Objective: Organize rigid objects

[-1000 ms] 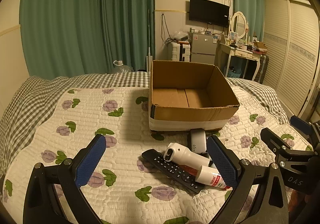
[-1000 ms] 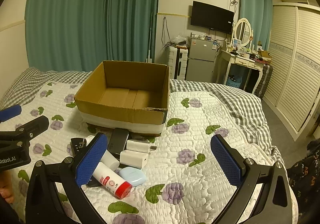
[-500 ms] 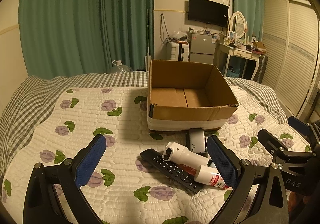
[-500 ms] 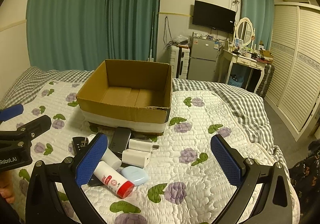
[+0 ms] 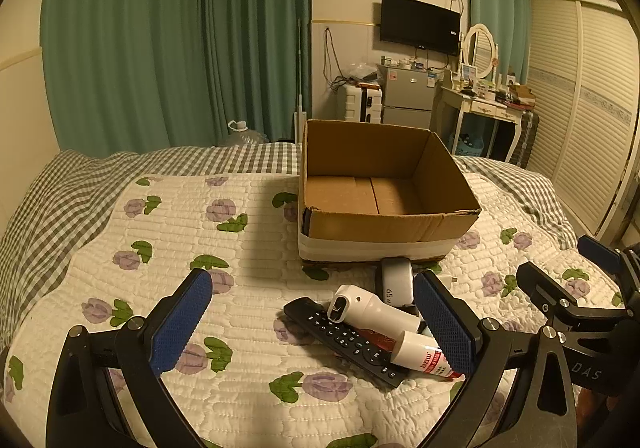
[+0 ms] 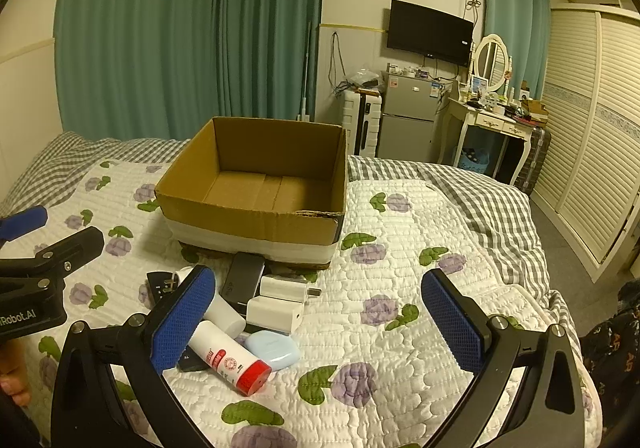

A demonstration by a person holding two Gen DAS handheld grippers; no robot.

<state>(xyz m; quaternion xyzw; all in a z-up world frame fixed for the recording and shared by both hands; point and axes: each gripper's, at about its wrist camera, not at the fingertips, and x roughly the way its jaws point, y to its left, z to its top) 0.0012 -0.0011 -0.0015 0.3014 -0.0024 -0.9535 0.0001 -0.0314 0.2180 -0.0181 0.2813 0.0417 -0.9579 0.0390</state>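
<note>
An empty open cardboard box (image 5: 384, 224) (image 6: 256, 221) stands on the bed. In front of it lies a pile: a black remote (image 5: 344, 340), a white handheld device (image 5: 368, 312), a white bottle with a red cap (image 6: 228, 358) (image 5: 424, 358), a dark charger brick (image 6: 244, 280) (image 5: 396, 282), two white power adapters (image 6: 276, 312) and a pale blue case (image 6: 274, 348). My left gripper (image 5: 316, 320) is open and empty, just short of the pile. My right gripper (image 6: 320, 322) is open and empty, to the pile's right.
The bed has a white floral quilt (image 5: 224, 248) over a grey checked sheet (image 6: 480, 199). Green curtains (image 5: 180, 47) hang behind. A fridge (image 6: 408, 127), a dressing table (image 6: 488, 123) and a louvred wardrobe (image 6: 600, 127) stand at the right.
Both views have drifted slightly: the box and pile sit a little higher and farther. Both grippers stay open and empty. No object has moved.
</note>
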